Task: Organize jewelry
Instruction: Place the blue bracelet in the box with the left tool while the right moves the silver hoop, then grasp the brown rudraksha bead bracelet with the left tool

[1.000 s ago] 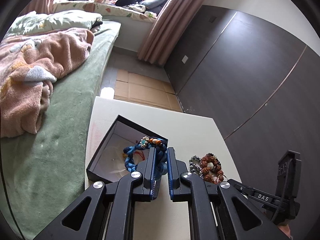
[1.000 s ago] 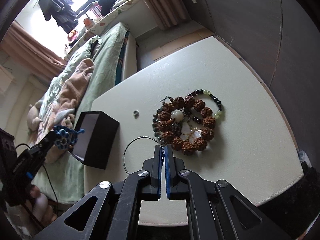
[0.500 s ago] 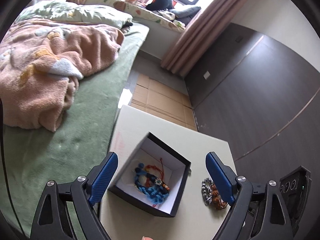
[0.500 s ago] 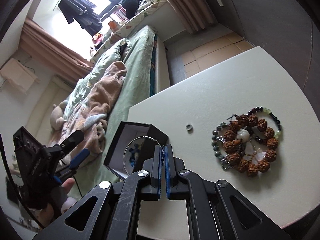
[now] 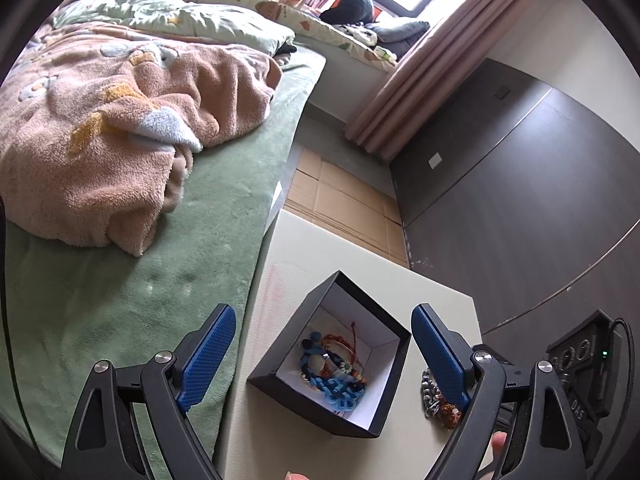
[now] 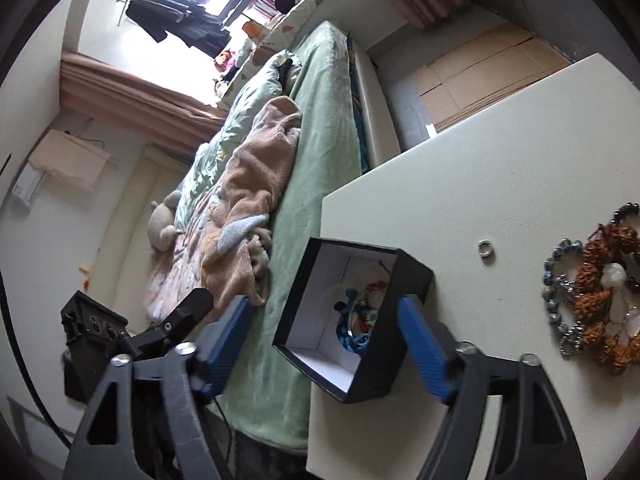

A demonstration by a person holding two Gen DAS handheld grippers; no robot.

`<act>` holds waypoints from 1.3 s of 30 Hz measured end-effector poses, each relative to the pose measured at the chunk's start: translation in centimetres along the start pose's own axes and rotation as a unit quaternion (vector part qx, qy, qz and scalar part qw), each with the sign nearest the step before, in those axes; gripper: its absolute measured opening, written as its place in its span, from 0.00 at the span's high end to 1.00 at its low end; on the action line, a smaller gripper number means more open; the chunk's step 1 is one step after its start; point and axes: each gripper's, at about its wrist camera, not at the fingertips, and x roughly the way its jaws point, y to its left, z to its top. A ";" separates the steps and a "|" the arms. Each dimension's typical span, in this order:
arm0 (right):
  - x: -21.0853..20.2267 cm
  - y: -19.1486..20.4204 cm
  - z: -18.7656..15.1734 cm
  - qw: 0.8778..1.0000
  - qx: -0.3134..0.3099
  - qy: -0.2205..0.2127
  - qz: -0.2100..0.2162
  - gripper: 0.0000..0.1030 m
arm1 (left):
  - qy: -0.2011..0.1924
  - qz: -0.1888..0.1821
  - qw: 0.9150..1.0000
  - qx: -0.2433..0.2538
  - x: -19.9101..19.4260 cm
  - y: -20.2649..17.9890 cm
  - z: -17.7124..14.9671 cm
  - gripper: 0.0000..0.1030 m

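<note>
Nearest the lenses, both tools stand with jaws spread wide and nothing between them: the left gripper point(image 5: 324, 352) hangs above the box, and the right gripper point(image 6: 324, 344) straddles the same box from the side. Directly beneath, a black box point(image 5: 390, 420) with a white lining sits on the cream counter point(image 5: 304, 264), close to the counter edge that borders the bed. Inside it lie a blue braided bracelet point(image 5: 334, 390), a red cord piece point(image 5: 344, 336) and what looks like a thin metal hoop point(image 6: 352, 320), the last partly hidden by the box wall. Just right of the box, still on the counter, rests the loose pile of beaded bracelets point(image 6: 600, 296), brown seed beads tangled with grey and dark strands; in the left view only its edge point(image 5: 434, 396) shows behind a finger. Between pile and box a small silver ring point(image 6: 485, 247) lies alone. Beyond the counter come the green bed point(image 5: 120, 300), the pink blanket point(image 5: 120, 128), flattened cardboard point(image 5: 340, 196) on the floor, and the curtained window.

Step in hand, as judged: a release over the box is complete and the task is partly done. The next move calls for carrying one gripper to the pile or the ring, closing on a single strand without dragging the tangle, and lifting it clear of the box rim.
</note>
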 end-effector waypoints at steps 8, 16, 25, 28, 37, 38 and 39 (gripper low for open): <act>-7.2 -2.7 -0.5 0.995 -0.002 -0.060 -0.075 0.17 | 0.010 -0.022 0.999 0.046 0.3 -3.3 -1.9 0.13; -12.2 -6.9 -0.9 0.987 0.025 -0.080 -0.134 0.17 | 0.019 -0.044 0.995 0.084 0.8 -6.6 -3.9 0.13; -15.3 -11.2 -1.0 0.980 0.071 -0.092 -0.163 0.17 | 0.004 -0.049 0.988 0.144 1.2 -10.2 -5.5 0.16; -15.4 -12.8 -1.1 0.977 0.098 -0.083 -0.172 0.17 | 0.017 -0.060 0.985 0.163 1.8 -11.5 -6.1 0.24; -14.8 -14.3 -0.6 0.974 0.126 -0.074 -0.173 0.20 | 0.088 -0.042 0.966 0.239 5.7 -16.0 -7.4 0.39; -14.9 -14.2 -0.4 0.974 0.122 -0.074 -0.176 0.20 | 0.096 -0.039 0.963 0.250 6.2 -16.6 -7.6 0.39; -15.0 -14.2 -0.2 0.973 0.119 -0.077 -0.180 0.20 | 0.106 -0.037 0.960 0.258 6.8 -17.1 -7.8 0.39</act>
